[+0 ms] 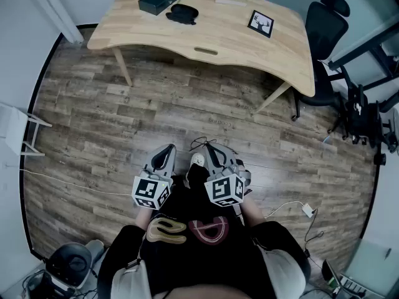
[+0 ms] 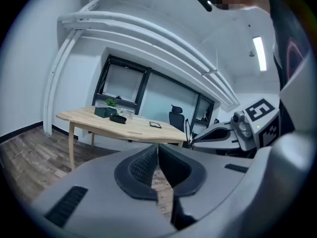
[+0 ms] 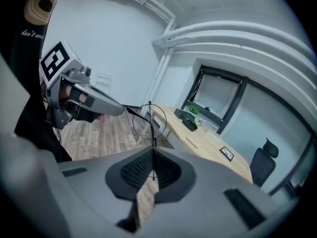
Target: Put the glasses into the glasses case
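Right hand-held gripper (image 3: pixel 152 151) pinches glasses (image 3: pixel 148 119) (shirt print (image 3: pixel 30 33) too small).

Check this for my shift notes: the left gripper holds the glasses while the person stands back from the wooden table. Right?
No: the right gripper holds the glasses, pinched between its jaws in the right gripper view. The person does stand back from the wooden table.

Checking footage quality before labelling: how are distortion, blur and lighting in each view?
Head view: strong fisheye bending, dark corners, desk evenly lit. Left gripper view: ceiling light blown out white, picture rim dark. Right gripper view: edges soft, the thin glasses faint against the floor.
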A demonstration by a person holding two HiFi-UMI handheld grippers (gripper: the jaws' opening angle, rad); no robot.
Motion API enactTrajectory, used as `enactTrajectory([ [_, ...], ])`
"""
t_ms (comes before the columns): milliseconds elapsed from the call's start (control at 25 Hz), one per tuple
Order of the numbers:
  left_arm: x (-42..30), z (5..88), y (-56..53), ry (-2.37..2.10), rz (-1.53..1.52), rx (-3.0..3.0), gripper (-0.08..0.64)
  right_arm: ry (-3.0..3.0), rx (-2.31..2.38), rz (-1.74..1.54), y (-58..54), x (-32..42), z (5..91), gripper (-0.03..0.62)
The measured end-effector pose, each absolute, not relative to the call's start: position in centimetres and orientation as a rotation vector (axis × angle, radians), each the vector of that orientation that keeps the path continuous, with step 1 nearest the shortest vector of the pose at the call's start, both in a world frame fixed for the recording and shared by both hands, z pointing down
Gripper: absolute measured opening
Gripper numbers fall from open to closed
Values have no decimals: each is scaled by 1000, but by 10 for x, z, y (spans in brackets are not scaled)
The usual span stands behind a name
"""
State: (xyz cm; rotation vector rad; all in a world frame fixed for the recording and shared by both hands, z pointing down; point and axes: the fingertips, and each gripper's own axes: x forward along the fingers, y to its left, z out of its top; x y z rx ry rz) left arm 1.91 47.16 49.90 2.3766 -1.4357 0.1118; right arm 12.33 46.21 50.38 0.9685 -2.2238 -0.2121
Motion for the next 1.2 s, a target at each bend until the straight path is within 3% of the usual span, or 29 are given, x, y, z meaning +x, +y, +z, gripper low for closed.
enactTrajectory([
  [1200, 61, 509, 359, -1557, 106, 2314, 23, -2340, 926, -258, 351, 166, 498, 11],
])
